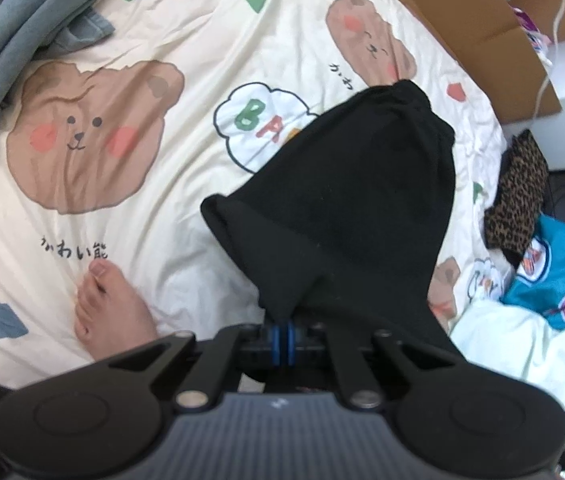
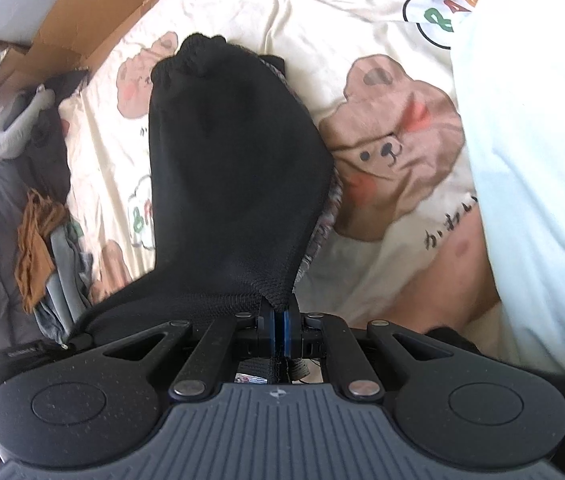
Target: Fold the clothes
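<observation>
A black knitted garment (image 1: 354,196) hangs stretched above a cream bed sheet (image 1: 170,40) printed with brown bears. My left gripper (image 1: 284,330) is shut on one corner of its near edge, the blue pads pressed together on the cloth. In the right wrist view the same black garment (image 2: 234,168) drapes forward from my right gripper (image 2: 281,320), which is shut on another corner. A grey fuzzy lining shows along the garment's right edge (image 2: 328,208). Its far end is bunched and rests near the sheet.
A bare foot (image 1: 110,308) rests on the sheet at left. Grey-blue clothes (image 1: 14,40) pile at the far left; leopard-print cloth (image 1: 518,196) and a teal garment (image 1: 562,276) lie right. A pale garment (image 2: 530,128) covers a leg. Cardboard (image 2: 94,12) borders the bed.
</observation>
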Action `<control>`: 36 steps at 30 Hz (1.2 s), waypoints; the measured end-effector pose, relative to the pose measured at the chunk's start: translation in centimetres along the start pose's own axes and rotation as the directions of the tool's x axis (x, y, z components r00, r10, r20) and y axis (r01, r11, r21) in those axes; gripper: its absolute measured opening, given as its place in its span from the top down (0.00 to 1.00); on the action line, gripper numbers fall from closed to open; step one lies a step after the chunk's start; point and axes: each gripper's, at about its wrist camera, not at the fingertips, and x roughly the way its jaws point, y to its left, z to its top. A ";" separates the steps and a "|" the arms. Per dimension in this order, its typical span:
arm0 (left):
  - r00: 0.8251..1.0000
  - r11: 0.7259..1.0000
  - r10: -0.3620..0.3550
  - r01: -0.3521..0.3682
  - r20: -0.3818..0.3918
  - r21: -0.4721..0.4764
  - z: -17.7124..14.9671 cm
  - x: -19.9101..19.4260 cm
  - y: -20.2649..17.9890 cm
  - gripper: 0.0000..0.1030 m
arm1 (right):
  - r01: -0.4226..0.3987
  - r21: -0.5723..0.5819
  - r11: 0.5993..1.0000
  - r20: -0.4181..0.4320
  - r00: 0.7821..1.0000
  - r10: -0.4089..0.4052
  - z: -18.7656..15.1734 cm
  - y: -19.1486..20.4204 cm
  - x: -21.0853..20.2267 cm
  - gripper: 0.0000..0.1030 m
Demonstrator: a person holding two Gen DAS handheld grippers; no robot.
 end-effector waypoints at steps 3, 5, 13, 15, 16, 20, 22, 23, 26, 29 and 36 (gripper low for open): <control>1.000 1.000 -0.007 0.007 0.003 -0.022 1.1 0.8 0.2 0.96 | -0.025 0.021 0.999 0.014 1.000 0.025 1.2 -0.1 0.4 0.98; 1.000 1.000 -0.014 0.014 0.008 -0.024 1.8 1.3 0.1 0.96 | -0.042 0.027 0.999 0.028 0.999 0.041 1.9 -0.2 0.8 0.98; 0.997 0.998 -0.064 0.065 0.032 -0.016 6.3 4.4 -1.5 0.96 | -0.086 0.060 0.994 0.088 0.993 0.081 5.8 -0.8 3.2 0.98; 0.996 0.997 -0.079 0.080 0.037 -0.019 7.5 5.6 -1.7 0.96 | -0.102 0.075 0.992 0.102 0.990 0.094 6.9 -1.2 4.2 0.98; 0.996 0.996 -0.082 0.083 0.036 -0.022 7.9 6.1 -1.7 0.96 | -0.109 0.083 0.991 0.108 0.989 0.100 7.4 -1.3 4.7 0.98; 0.997 0.995 -0.080 0.081 0.022 -0.056 9.2 8.2 -1.4 0.96 | -0.128 0.094 0.987 0.122 0.986 0.116 9.1 -1.8 6.7 0.98; 0.997 0.996 -0.073 0.074 0.019 -0.041 9.7 8.8 -1.6 0.96 | -0.127 0.088 0.988 0.121 0.986 0.116 9.6 -2.0 7.5 0.98; 0.997 0.997 -0.069 0.070 0.017 -0.033 9.9 9.1 -1.6 0.96 | -0.125 0.090 0.988 0.121 0.986 0.114 9.9 -2.1 7.9 0.98; 0.998 0.998 -0.060 0.060 0.013 -0.023 10.4 10.0 -1.9 0.96 | -0.125 0.100 0.987 0.118 0.987 0.113 10.6 -2.6 9.0 0.98; 0.999 0.998 -0.051 0.051 0.008 -0.025 11.2 11.0 -2.1 0.96 | -0.119 0.091 0.989 0.110 0.988 0.109 11.3 -2.8 10.0 0.98; 0.999 0.999 -0.035 0.035 0.004 -0.001 13.2 13.1 -2.6 0.96 | -0.121 0.085 0.989 0.102 0.988 0.112 13.4 -3.1 11.8 0.98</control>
